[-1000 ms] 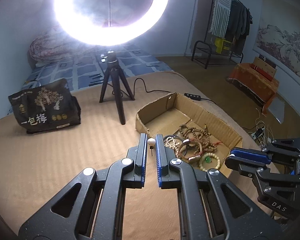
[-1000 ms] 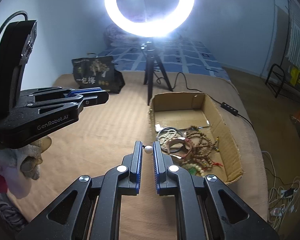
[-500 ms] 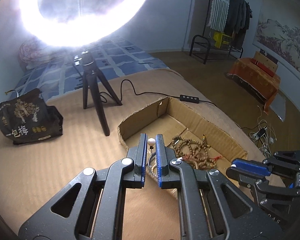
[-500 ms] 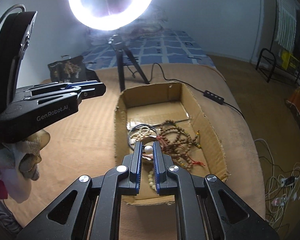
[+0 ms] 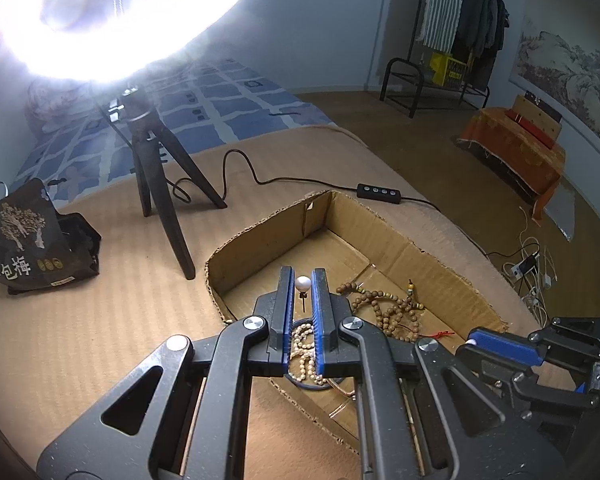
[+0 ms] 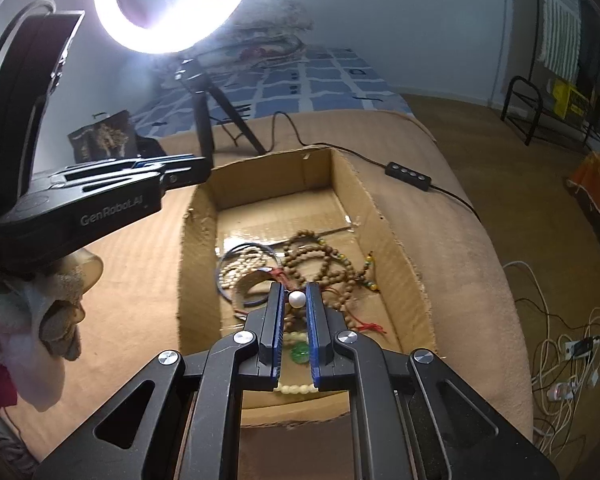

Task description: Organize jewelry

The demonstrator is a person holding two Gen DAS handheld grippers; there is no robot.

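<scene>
Pearl earrings (image 5: 303, 283) clamped above box (image 5: 440, 254)

"GenRobot.AI" on left gripper (image 6: 187, 174), "一包梅" on bag (image 5: 27, 236)

Both fisheye views look forward and steeply down along their own black, blue-padded fingers, close above the open brown cardboard box (image 5: 404, 248) (image 6: 364, 196). Both share it and the glaring white ring light (image 5: 99, 32) (image 6: 171, 12) beyond.

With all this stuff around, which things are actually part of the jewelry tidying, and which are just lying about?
Part of the job:
cardboard box
brown bead strings
pearl pin in the left gripper
pearl pin in the right gripper

Just lying about:
ring light
tripod
dark bag
cable switch
</scene>
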